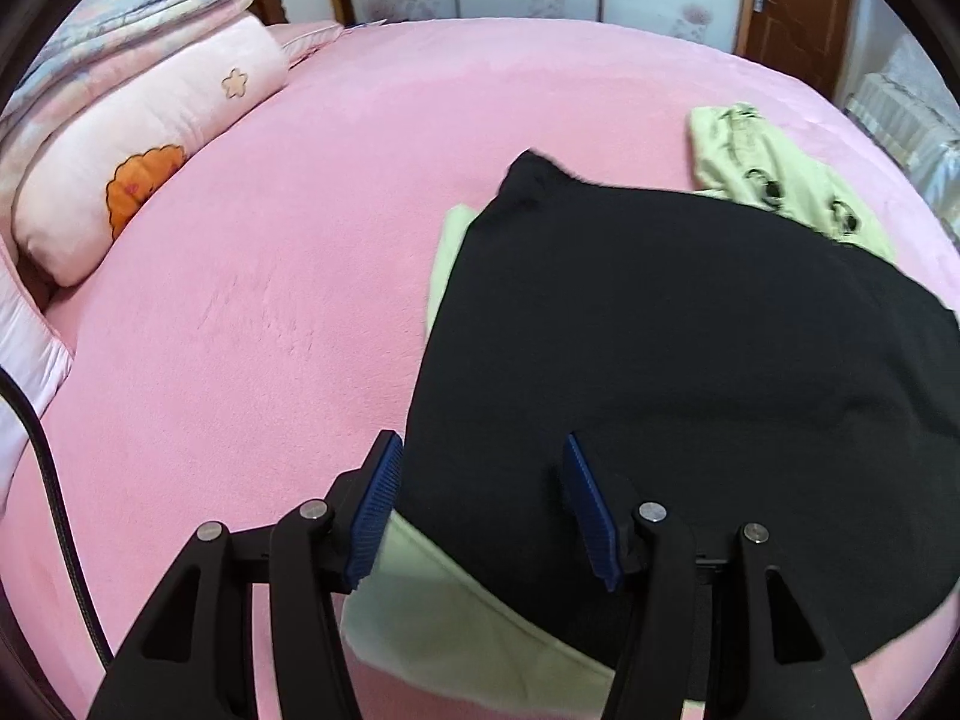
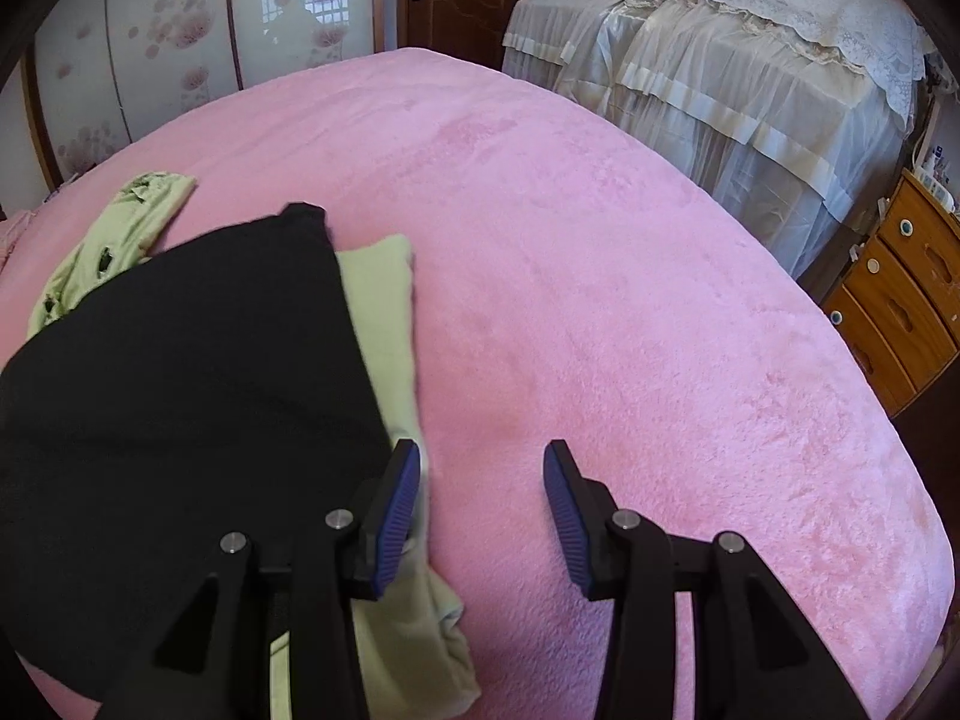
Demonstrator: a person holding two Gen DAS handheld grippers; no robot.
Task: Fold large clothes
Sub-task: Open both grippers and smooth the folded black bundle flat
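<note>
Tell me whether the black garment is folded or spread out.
Cannot tell for sure. The black garment lies flat and smooth across the pale green garment on the pink bed; no fold line shows.

black garment [image 1: 690,330], pale-green garment [image 2: 390,324] (printed), pink bedspread [image 1: 270,300]

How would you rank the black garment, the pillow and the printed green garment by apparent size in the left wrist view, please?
1. black garment, though nearest the camera
2. pillow
3. printed green garment, partly covered
</note>
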